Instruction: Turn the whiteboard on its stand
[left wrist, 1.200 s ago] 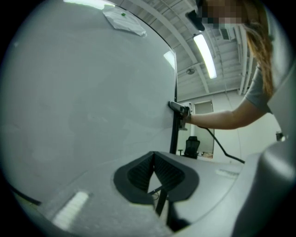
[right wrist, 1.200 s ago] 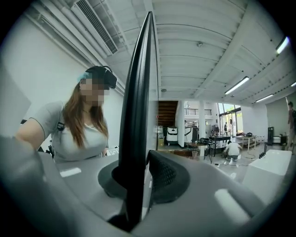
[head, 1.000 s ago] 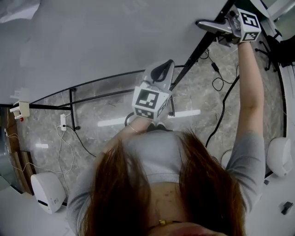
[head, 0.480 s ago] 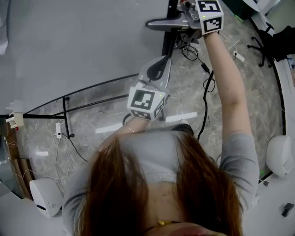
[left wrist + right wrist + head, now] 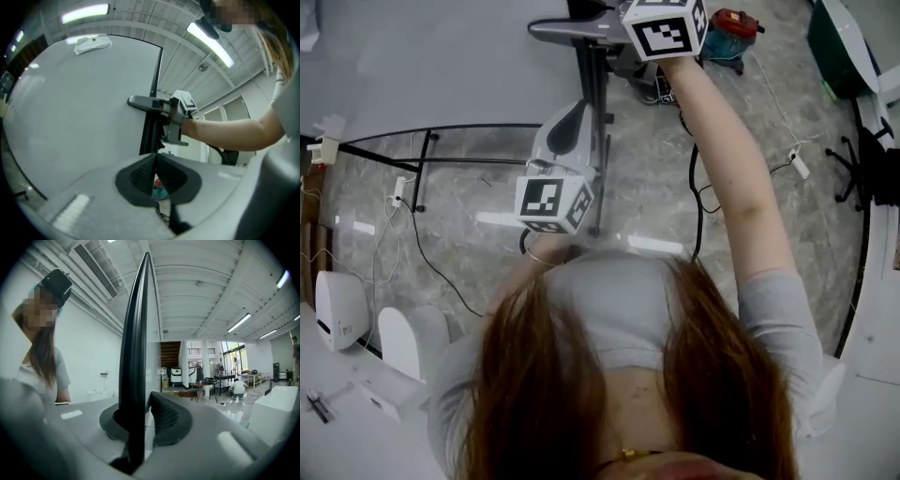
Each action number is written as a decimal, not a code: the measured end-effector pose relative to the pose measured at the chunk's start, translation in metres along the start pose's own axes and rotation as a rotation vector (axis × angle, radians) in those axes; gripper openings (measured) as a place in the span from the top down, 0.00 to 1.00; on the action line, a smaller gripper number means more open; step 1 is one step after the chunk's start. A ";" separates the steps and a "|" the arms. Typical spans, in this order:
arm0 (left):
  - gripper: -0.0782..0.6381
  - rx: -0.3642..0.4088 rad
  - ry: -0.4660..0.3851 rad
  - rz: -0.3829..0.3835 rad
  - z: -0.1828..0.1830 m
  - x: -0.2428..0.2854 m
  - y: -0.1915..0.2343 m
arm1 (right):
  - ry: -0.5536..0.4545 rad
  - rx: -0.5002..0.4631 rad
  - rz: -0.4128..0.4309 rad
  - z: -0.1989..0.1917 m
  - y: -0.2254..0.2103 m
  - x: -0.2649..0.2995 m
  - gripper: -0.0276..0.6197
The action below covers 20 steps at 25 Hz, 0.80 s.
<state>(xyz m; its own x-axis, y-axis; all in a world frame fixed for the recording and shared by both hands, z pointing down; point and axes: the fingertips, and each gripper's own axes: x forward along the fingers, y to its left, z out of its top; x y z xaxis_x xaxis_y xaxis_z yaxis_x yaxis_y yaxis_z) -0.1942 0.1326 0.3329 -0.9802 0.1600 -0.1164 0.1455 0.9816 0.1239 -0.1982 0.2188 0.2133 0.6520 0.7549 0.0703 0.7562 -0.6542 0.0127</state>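
Large white whiteboard (image 5: 441,66) with a black frame, upright on its black stand (image 5: 598,169) directly before the person. Right gripper (image 5: 572,30): jaws clamped on the board's black side edge (image 5: 136,357). Left gripper (image 5: 567,127): jaws together, nothing between them, near the board face. Beneath lies a grey marbled floor (image 5: 750,103) with black cables (image 5: 696,202).

No word, number, brand or sign can be read anywhere in these views. The left gripper (image 5: 574,112) carries a marker cube (image 5: 551,202) and the right gripper (image 5: 546,30) a second cube (image 5: 664,28), and their faces show only black-and-white square patterns, not letters or digits. The whiteboard (image 5: 422,66) shows no legible writing on the face in view.
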 end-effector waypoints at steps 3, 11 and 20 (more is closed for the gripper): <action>0.89 0.003 -0.007 0.024 -0.003 0.001 -0.016 | -0.005 0.023 -0.031 -0.007 -0.002 -0.021 0.87; 0.89 -0.020 0.016 -0.006 -0.006 0.014 -0.039 | -0.014 0.009 -0.028 -0.004 0.001 -0.047 0.87; 0.89 -0.012 0.086 -0.109 -0.037 0.051 -0.126 | -0.024 0.002 -0.017 -0.017 0.022 -0.129 0.87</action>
<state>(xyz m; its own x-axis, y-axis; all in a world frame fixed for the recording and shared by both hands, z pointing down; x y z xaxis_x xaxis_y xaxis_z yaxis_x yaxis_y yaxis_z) -0.2678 0.0133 0.3477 -0.9981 0.0421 -0.0454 0.0361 0.9913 0.1265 -0.2669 0.1060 0.2209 0.6402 0.7669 0.0459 0.7673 -0.6412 0.0115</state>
